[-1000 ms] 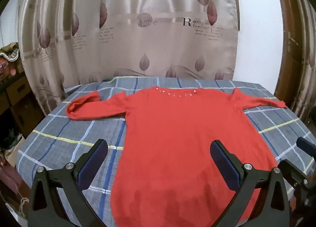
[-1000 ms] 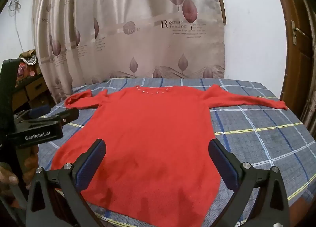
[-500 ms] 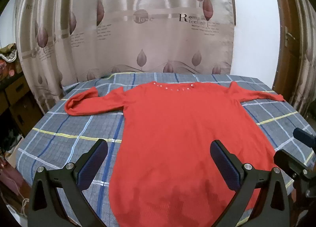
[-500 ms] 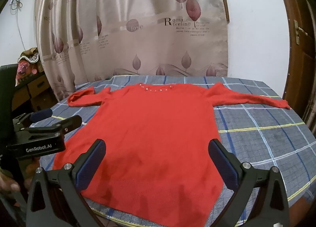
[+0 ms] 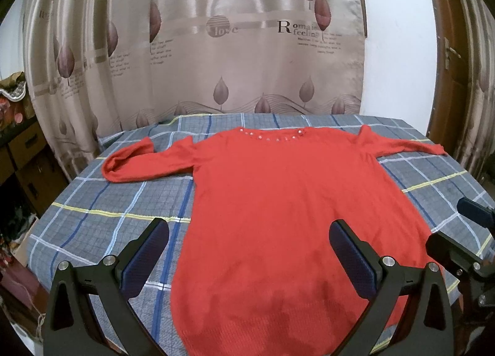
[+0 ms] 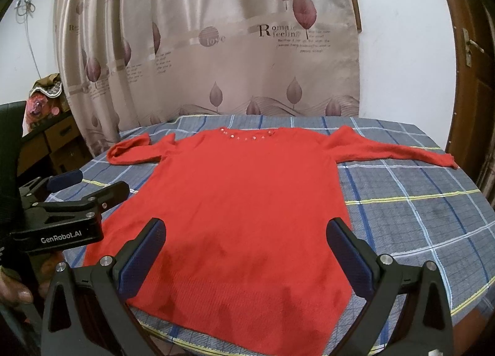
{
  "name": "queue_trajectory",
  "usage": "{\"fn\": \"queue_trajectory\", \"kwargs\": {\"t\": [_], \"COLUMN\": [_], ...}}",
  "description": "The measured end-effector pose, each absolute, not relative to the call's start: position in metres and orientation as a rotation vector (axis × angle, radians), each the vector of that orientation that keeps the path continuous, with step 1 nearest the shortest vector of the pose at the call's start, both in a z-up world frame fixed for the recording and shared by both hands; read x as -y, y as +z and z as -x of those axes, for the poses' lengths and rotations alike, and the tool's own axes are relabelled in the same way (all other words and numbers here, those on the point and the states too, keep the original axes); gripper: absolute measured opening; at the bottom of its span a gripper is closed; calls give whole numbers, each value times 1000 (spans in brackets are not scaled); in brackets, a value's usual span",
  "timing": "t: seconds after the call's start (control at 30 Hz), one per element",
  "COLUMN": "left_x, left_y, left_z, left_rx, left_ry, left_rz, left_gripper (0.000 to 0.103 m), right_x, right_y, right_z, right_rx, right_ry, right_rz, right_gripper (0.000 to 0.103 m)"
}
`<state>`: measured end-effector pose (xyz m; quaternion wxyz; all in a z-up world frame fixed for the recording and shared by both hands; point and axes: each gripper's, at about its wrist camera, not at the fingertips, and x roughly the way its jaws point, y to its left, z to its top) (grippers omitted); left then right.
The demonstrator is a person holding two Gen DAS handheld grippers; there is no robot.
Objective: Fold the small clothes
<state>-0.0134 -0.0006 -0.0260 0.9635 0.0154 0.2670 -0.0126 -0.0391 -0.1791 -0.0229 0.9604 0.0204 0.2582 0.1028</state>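
Observation:
A red long-sleeved sweater (image 5: 287, 201) lies flat, face up, on the plaid-covered table (image 5: 102, 201), neckline with small beads at the far side. It also shows in the right wrist view (image 6: 244, 201). Its left sleeve (image 5: 136, 161) is bent back on itself; the right sleeve (image 6: 396, 152) stretches out straight. My left gripper (image 5: 249, 250) is open and empty above the hem's left half. My right gripper (image 6: 246, 247) is open and empty above the hem's right half. The left gripper (image 6: 77, 195) also appears at the left in the right wrist view.
A beige curtain (image 5: 216, 46) with leaf prints hangs behind the table. A wooden door (image 6: 473, 77) stands at the right. A wooden cabinet (image 5: 21, 152) with clutter stands at the left. The table's near edge lies just under the hem.
Both grippers have drawn back and risen slightly, so the sweater sits lower and farther in both views. The sweater has not moved. Both grippers stay open.

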Motion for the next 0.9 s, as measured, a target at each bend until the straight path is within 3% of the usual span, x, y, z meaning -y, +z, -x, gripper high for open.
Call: {"fn": "queue_trajectory", "kwargs": {"t": [0.57,0.9], "left_x": [-8,-17], "left_y": [-37,-34], "left_z": [-11,-29], "left_rx": [-622,-593], "left_ry": [-81,-74], "left_rz": [6,14], "left_gripper": [103,103], "right_x": [204,202], "right_y": [-35,-28], "right_z": [16,-12], "right_rx": [-632,-673], "right_ry": [152,82], "right_rz": [-126,-30], "right_gripper": [103,103]}}
